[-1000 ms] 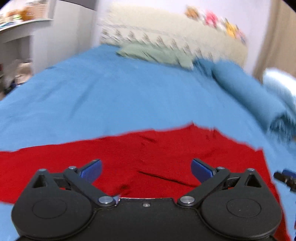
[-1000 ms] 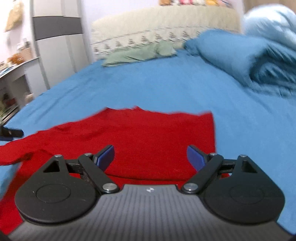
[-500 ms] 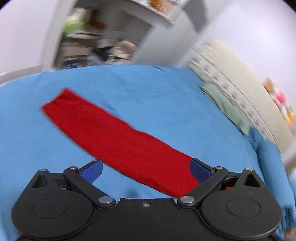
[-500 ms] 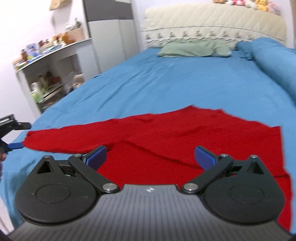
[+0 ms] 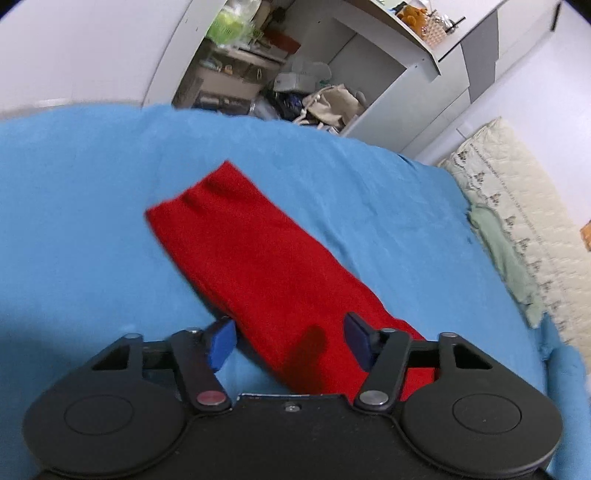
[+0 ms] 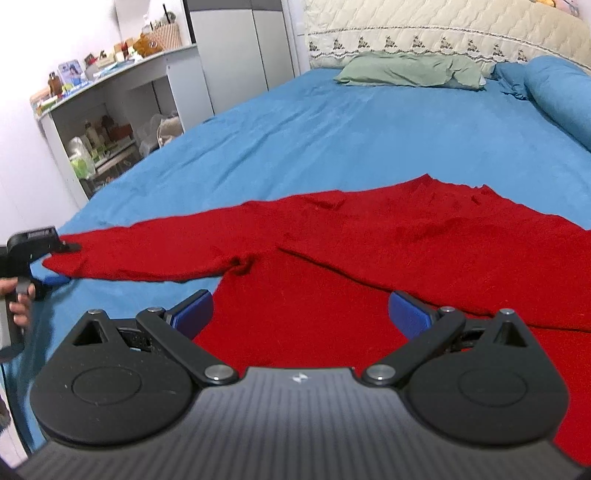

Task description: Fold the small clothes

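Red sweater (image 6: 369, 266) spread flat on the blue bed (image 6: 332, 129).
Its sleeve (image 5: 258, 266) stretches out to the left; the left gripper (image 5: 290, 343) hovers over it, fingers wide, gripping nothing. The right gripper (image 6: 299, 314) hangs above the sweater's near body, fingers also wide.

Home bedroom, blue-sheeted bed (image 6: 332, 122), quilted headboard (image 6: 424, 29), green pillow (image 6: 406, 70), cluttered white shelves (image 6: 110, 110)
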`<state>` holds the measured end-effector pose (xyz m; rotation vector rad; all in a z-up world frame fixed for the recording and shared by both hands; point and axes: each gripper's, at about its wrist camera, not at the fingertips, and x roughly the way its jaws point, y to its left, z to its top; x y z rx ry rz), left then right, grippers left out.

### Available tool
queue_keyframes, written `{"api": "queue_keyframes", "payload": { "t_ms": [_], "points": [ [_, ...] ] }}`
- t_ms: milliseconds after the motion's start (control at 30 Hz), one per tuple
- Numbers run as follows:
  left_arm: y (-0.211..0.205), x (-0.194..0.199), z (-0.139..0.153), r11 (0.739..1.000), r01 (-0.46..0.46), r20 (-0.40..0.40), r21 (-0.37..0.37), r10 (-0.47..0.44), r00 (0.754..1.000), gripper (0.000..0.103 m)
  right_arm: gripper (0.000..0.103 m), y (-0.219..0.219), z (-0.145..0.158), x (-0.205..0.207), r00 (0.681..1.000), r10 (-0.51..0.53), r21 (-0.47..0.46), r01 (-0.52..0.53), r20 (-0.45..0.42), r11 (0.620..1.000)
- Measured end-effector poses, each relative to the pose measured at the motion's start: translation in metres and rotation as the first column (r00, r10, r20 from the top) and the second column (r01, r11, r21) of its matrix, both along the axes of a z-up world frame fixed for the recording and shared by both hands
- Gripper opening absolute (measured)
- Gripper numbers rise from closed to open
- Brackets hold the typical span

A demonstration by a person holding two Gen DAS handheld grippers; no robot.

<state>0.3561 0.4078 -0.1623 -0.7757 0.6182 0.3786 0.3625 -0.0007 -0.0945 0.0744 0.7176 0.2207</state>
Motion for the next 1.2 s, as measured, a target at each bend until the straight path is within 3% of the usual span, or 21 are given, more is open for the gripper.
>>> {"api": "queue_keyframes", "payload": {
  "t_ms": [33, 67, 100, 133, 200, 267, 400, 500, 633, 700, 767, 867, 1000, 1100, 1133, 1167, 1200],
  "points": [
    [-0.002, 0.003, 0.001, 0.999, -0.003, -0.013, 0.032, 0.003, 1.0, 0.047, 0.103, 0.001, -0.003, 0.001, 1.0, 0.001, -0.005, -0.001, -0.002, 1.0],
    [-0.005, 0.007, 0.002, 0.998, -0.003, -0.03, 0.061, 0.004, 1.0, 0.024, 0.103, 0.001, -0.005, 0.003, 1.0, 0.002, -0.008, -0.002, -0.004, 1.0],
    [-0.006, 0.012, 0.001, 0.997, -0.002, -0.047, 0.08, 0.006, 0.999, 0.009, 0.103, -0.001, -0.008, 0.004, 1.0, 0.002, -0.009, -0.002, -0.005, 1.0],
    [-0.007, 0.013, 0.001, 0.996, 0.001, -0.049, 0.085, 0.004, 0.999, 0.005, 0.103, -0.002, -0.009, 0.005, 1.0, 0.001, -0.011, -0.001, -0.006, 1.0],
    [-0.014, 0.01, 0.007, 0.994, 0.005, -0.024, 0.111, -0.002, 1.0, 0.005, 0.103, -0.004, -0.012, 0.006, 1.0, -0.003, -0.008, 0.003, -0.006, 1.0],
    [-0.033, 0.014, 0.02, 0.979, 0.024, -0.001, 0.203, -0.025, 1.0, 0.005, 0.103, -0.008, -0.012, 0.008, 1.0, -0.005, -0.003, 0.005, 0.0, 1.0],
    [-0.09, 0.018, 0.063, 0.943, 0.123, 0.098, 0.309, -0.16, 0.982, 0.005, 0.103, -0.018, -0.006, 0.008, 0.999, -0.022, -0.005, 0.022, 0.029, 1.0],
    [-0.152, 0.03, 0.097, 0.899, 0.244, 0.146, 0.364, -0.314, 0.938, 0.005, 0.103, -0.036, 0.004, 0.005, 0.997, -0.056, 0.006, 0.056, 0.053, 0.998],
    [-0.251, 0.05, 0.126, 0.818, 0.392, 0.192, 0.42, -0.502, 0.843, 0.005, 0.103, -0.072, 0.019, -0.003, 0.986, -0.145, 0.026, 0.144, 0.079, 0.989],
    [-0.3, 0.063, 0.125, 0.788, 0.482, 0.188, 0.382, -0.577, 0.795, 0.005, 0.103, -0.095, 0.026, -0.01, 0.976, -0.198, 0.037, 0.196, 0.091, 0.98],
    [-0.338, 0.073, 0.11, 0.773, 0.554, 0.174, 0.31, -0.619, 0.766, 0.005, 0.103, -0.116, 0.029, -0.016, 0.967, -0.236, 0.038, 0.233, 0.092, 0.972],
    [-0.395, 0.085, 0.06, 0.703, 0.678, 0.061, 0.213, -0.703, 0.709, 0.006, 0.103, -0.146, 0.027, -0.026, 0.957, -0.278, 0.015, 0.278, 0.08, 0.961],
    [-0.429, 0.082, -0.005, 0.666, 0.735, -0.06, 0.126, -0.735, 0.676, 0.006, 0.103, -0.175, 0.018, -0.036, 0.955, -0.293, -0.007, 0.294, 0.051, 0.956],
    [-0.43, 0.073, -0.017, 0.661, 0.74, -0.075, 0.124, -0.737, 0.671, 0.016, 0.103, -0.186, 0.013, -0.042, 0.956, -0.288, -0.018, 0.29, 0.056, 0.957],
    [-0.427, 0.068, -0.015, 0.664, 0.74, -0.079, 0.106, -0.736, 0.672, 0.031, 0.103, -0.189, 0.012, -0.043, 0.956, -0.286, -0.018, 0.287, 0.059, 0.958],
    [-0.42, 0.064, -0.013, 0.665, 0.743, -0.077, 0.076, -0.739, 0.669, 0.054, 0.103, -0.191, 0.012, -0.043, 0.958, -0.281, -0.018, 0.283, 0.063, 0.959],
    [-0.415, 0.057, -0.007, 0.665, 0.745, -0.07, 0.047, -0.742, 0.667, 0.064, 0.103, -0.192, 0.012, -0.044, 0.959, -0.274, -0.019, 0.276, 0.073, 0.961]
  ]
}}
